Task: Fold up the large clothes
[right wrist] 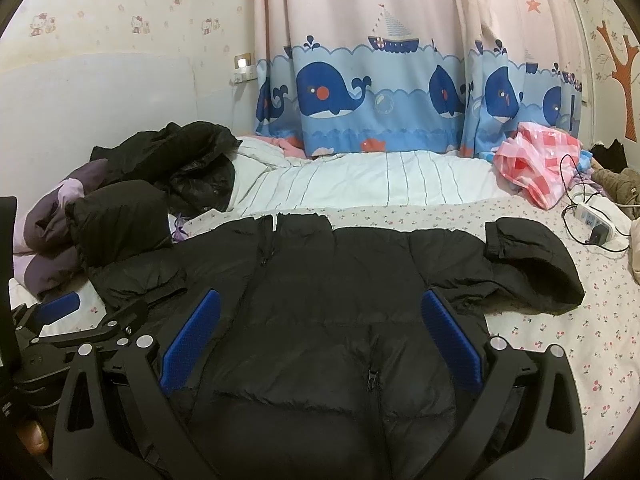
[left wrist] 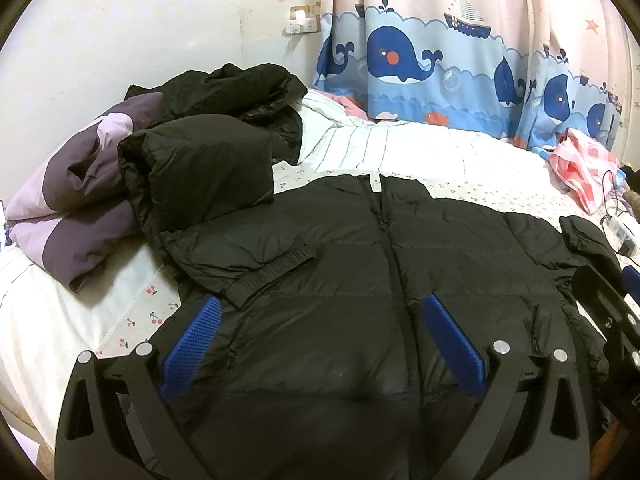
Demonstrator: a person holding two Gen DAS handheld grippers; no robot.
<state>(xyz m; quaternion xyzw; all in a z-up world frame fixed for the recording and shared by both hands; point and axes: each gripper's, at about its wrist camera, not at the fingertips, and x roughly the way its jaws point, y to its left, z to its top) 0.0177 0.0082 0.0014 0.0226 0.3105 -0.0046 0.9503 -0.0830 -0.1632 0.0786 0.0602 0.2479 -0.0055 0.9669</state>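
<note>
A black puffer jacket (left wrist: pixel 360 264) (right wrist: pixel 340 280) lies flat and front-up on the bed, zipped, collar toward the curtain. Its left sleeve (left wrist: pixel 256 276) is folded in across the chest. Its right sleeve (right wrist: pixel 532 264) sticks out to the side on the sheet. My left gripper (left wrist: pixel 320 340) hovers open over the jacket's lower left part, blue pads (left wrist: pixel 192 344) wide apart. My right gripper (right wrist: pixel 320 340) hovers open over the lower right part, with nothing between its fingers. The right gripper (left wrist: pixel 604 312) shows at the edge of the left wrist view, and the left gripper (right wrist: pixel 60 320) at the edge of the right wrist view.
A folded black garment (left wrist: pixel 200 176) rests on a purple quilt (left wrist: pixel 72 208), with another crumpled black jacket (left wrist: pixel 240 88) behind. A white striped duvet (right wrist: pixel 360 180) lies by the whale curtain (right wrist: pixel 380 92). A pink checked bag (right wrist: pixel 536 160) and a power strip (right wrist: pixel 596 220) sit at the right.
</note>
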